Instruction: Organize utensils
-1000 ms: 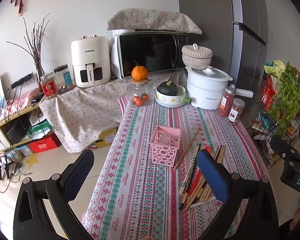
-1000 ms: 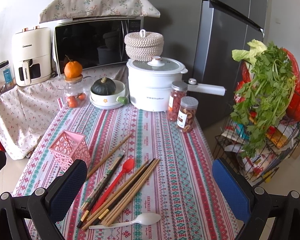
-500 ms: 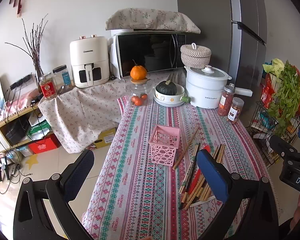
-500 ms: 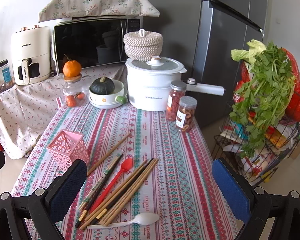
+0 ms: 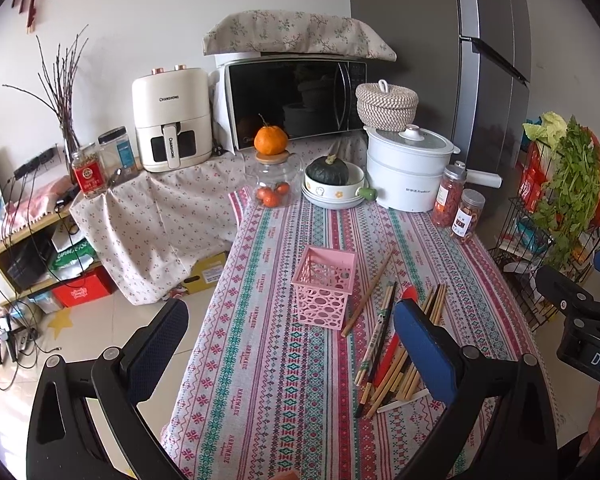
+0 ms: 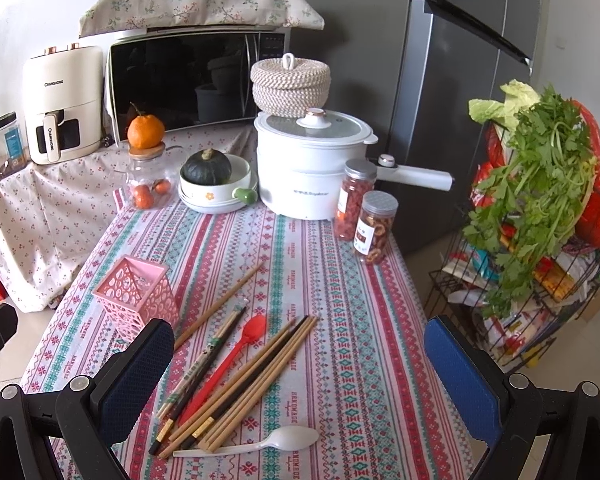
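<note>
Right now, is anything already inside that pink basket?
No, the pink basket looks empty; the chopsticks and spoons lie on the tablecloth.

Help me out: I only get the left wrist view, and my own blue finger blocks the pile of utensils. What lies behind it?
Observer: A white spoon lies crosswise at the near end of the chopsticks.
Operator: And the red thing?
Observer: It's a red spoon lying among the chopsticks, with its bowl pointing toward the far end of the table.
Operator: Is the right gripper holding anything?
Observer: No, the right gripper is open and empty.
</note>
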The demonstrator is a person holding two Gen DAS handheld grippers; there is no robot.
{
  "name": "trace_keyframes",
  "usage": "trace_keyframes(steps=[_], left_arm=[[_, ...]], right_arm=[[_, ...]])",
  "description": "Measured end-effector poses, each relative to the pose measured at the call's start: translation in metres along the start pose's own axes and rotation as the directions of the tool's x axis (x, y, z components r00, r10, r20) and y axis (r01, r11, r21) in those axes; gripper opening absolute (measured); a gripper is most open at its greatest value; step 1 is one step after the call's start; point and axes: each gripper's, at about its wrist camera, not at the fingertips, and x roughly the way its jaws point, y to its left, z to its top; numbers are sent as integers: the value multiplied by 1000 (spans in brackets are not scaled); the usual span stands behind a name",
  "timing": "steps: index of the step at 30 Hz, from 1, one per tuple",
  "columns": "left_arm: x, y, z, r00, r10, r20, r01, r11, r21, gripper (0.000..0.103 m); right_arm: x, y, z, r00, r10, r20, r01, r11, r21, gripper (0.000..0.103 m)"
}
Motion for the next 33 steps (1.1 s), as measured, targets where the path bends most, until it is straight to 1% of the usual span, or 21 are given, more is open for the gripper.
trace_keyframes(steps=[1, 3, 6, 8, 10, 13, 14, 15, 17, 18, 19, 20, 22, 25, 26, 27, 28, 29, 30, 31, 33], left_arm=[[4, -2, 2, 1000, 2, -1, -2, 1000, 12, 103], [13, -5, 6, 1000, -5, -2, 5, 999, 50, 103], [33, -9, 14, 999, -19, -34, 22, 994, 103, 103], [51, -13, 22, 997, -32, -76, 42, 990, 136, 103], [76, -19, 29, 987, -58, -150, 84, 982, 171, 103], [111, -28, 35, 970, -93, -225, 136, 973, 185, 102], [124, -33, 37, 963, -100, -251, 149, 971, 185, 99], [137, -37, 40, 954, -108, -280, 164, 969, 182, 93], [159, -45, 48, 930, -136, -342, 201, 966, 161, 84], [170, -51, 53, 917, -156, -368, 223, 964, 146, 82], [179, -58, 59, 908, -170, -382, 238, 961, 138, 80], [186, -64, 64, 905, -178, -387, 248, 959, 139, 79], [203, -85, 74, 893, -184, -410, 272, 948, 166, 77], [239, -115, 84, 860, -174, -480, 298, 934, 196, 69], [253, -123, 86, 850, -166, -500, 299, 934, 198, 62], [269, -131, 87, 833, -162, -529, 303, 933, 192, 56], [285, -138, 88, 816, -166, -554, 312, 933, 180, 52], [301, -144, 88, 798, -173, -577, 320, 933, 163, 44], [315, -150, 88, 785, -180, -593, 325, 934, 148, 39], [329, -156, 86, 777, -177, -604, 323, 936, 140, 38], [354, -167, 80, 766, -152, -624, 307, 940, 148, 31]], right_arm=[[4, 1, 4, 1000, 21, -4, -21, 1000, -15, 103], [16, 3, 11, 998, 36, -45, -38, 998, -43, 103], [38, 3, 21, 994, 38, -101, -46, 996, -78, 103], [54, 1, 24, 988, 46, -145, -58, 995, -80, 103], [74, -5, 25, 977, 65, -202, -78, 995, -58, 103], [108, -20, 18, 951, 103, -292, -104, 995, 12, 103], [119, -25, 14, 943, 116, -313, -109, 993, 40, 103], [129, -32, 10, 937, 124, -326, -107, 992, 68, 102], [151, -45, 0, 927, 127, -354, -94, 989, 111, 97], [164, -51, -4, 910, 126, -395, -85, 989, 119, 93], [176, -55, -8, 891, 135, -433, -89, 988, 126, 87], [186, -59, -9, 878, 159, -452, -102, 984, 146, 86], [202, -69, -11, 864, 201, -462, -118, 972, 202, 84], [222, -78, -14, 837, 246, -489, -128, 957, 262, 79], [227, -79, -15, 830, 248, -499, -124, 955, 268, 79], [231, -80, -16, 824, 251, -508, -123, 954, 273, 78], [235, -81, -17, 819, 256, -514, -124, 953, 277, 78], [239, -83, -16, 815, 255, -520, -120, 953, 278, 77], [243, -86, -17, 814, 250, -525, -114, 954, 278, 74], [246, -89, -17, 812, 250, -528, -109, 953, 284, 74], [254, -99, -21, 803, 257, -538, -92, 945, 313, 74]])
